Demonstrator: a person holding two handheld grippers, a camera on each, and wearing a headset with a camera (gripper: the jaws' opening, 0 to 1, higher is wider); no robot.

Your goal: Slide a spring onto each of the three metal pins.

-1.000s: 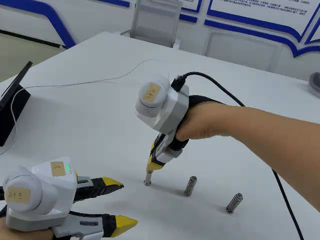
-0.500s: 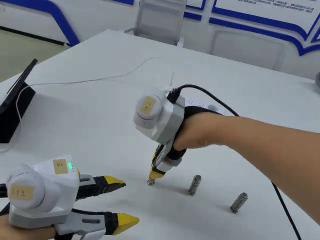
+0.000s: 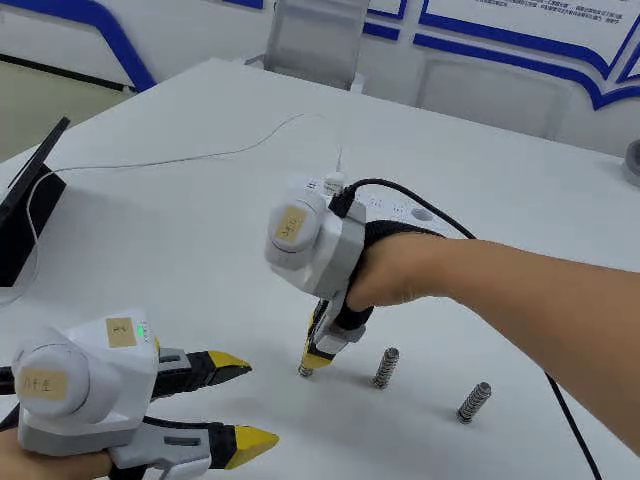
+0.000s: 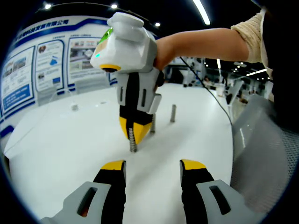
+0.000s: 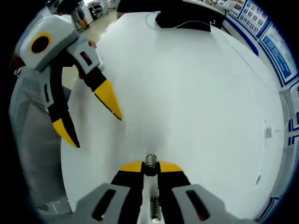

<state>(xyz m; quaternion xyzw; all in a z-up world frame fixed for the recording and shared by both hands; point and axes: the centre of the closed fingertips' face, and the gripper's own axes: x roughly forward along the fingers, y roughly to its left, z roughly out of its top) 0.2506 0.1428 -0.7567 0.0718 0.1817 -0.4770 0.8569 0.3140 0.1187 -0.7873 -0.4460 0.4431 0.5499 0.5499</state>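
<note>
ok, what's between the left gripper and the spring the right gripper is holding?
Nothing: bare white table. In the left gripper view, the open left gripper faces the spring in the right gripper across clear surface.

First spring (image 4: 133, 142) stands pinched in the right claw (image 3: 312, 361); second spring (image 3: 385, 368) and third spring (image 3: 472, 401) stand alongside.

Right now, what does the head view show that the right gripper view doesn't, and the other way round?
Head view: two springs on the table, to the right of the right gripper, plus the person's forearm.
Right gripper view: a close look at the third spring, its coils pinched between the shut jaws.
Both: the left gripper with its jaws open, the white table and the black screen.
</note>
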